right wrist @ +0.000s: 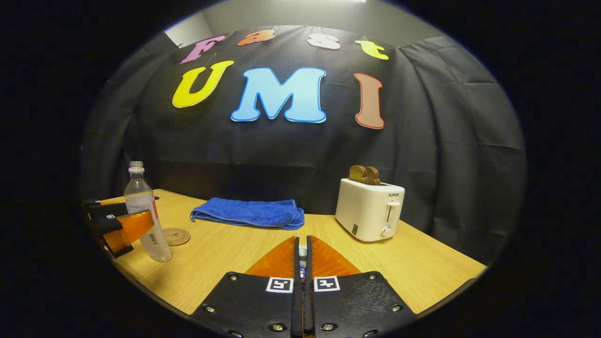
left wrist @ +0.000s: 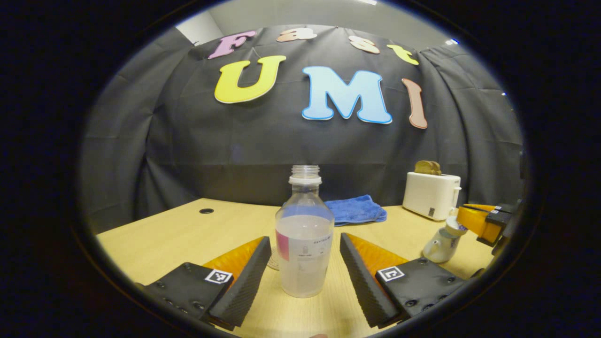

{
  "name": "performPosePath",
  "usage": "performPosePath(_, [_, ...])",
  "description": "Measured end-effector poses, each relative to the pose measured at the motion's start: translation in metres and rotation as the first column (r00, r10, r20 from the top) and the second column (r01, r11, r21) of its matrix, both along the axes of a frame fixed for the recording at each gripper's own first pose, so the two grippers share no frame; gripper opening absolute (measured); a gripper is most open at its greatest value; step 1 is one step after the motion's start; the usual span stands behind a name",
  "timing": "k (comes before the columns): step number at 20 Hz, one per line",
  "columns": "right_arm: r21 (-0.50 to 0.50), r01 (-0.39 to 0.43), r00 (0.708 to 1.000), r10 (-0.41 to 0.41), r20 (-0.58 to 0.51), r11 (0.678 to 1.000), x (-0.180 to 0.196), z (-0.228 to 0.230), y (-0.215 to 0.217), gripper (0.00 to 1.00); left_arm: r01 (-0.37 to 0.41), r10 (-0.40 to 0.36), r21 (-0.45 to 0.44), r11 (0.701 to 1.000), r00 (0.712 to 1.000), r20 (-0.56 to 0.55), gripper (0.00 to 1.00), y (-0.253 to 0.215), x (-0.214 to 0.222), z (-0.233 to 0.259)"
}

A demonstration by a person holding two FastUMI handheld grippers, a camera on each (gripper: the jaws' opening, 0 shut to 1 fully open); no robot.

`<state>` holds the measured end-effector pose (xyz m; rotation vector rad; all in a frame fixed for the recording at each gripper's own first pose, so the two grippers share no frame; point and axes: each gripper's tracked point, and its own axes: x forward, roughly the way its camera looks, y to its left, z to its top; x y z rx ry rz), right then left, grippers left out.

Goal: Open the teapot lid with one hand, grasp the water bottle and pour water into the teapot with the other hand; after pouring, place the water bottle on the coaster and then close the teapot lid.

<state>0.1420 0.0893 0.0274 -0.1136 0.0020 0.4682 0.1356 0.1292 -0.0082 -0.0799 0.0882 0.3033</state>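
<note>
An uncapped clear water bottle (left wrist: 304, 253), partly full, stands upright on the wooden table (left wrist: 178, 239). My left gripper (left wrist: 305, 238) is open, one finger on each side of the bottle, with a gap on both sides. A round coaster (left wrist: 273, 263) peeks out behind the left finger; in the right gripper view the coaster (right wrist: 176, 236) lies just beside the bottle (right wrist: 137, 188) and the left gripper (right wrist: 141, 212). The white teapot (left wrist: 439, 246) stands at the right, with my right gripper (left wrist: 465, 217) at its lid (left wrist: 454, 226). My right gripper (right wrist: 301, 241) is shut on the lid's small knob.
A folded blue towel (right wrist: 249, 212) lies at the back of the table. A white toaster (right wrist: 371, 209) with bread slices in it stands at the back right. A cable hole (left wrist: 206, 211) sits at the far left of the table.
</note>
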Motion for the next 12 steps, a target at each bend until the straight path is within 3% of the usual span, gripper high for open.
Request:
performPosePath(5, [0.004, -0.016, 1.000, 0.016, -0.010, 1.000, -0.005, -0.001, 0.001, 0.02, -0.005, 0.005, 0.009, 1.000, 1.000, -0.022, 1.00, 0.007, 0.020, -0.012])
performPosePath(7, [0.009, -0.023, 1.000, 0.023, -0.004, 1.000, -0.011, 0.003, 0.001, 0.01, 0.000, 0.001, 0.009, 1.000, 1.000, -0.021, 0.88, 0.008, 0.021, -0.010])
performPosePath(12, [-0.003, -0.057, 0.998, 0.057, 0.012, 0.998, -0.046, 0.007, -0.005, 0.01, 0.004, -0.002, 0.048, 0.999, 0.999, -0.042, 0.85, 0.007, 0.020, -0.010])
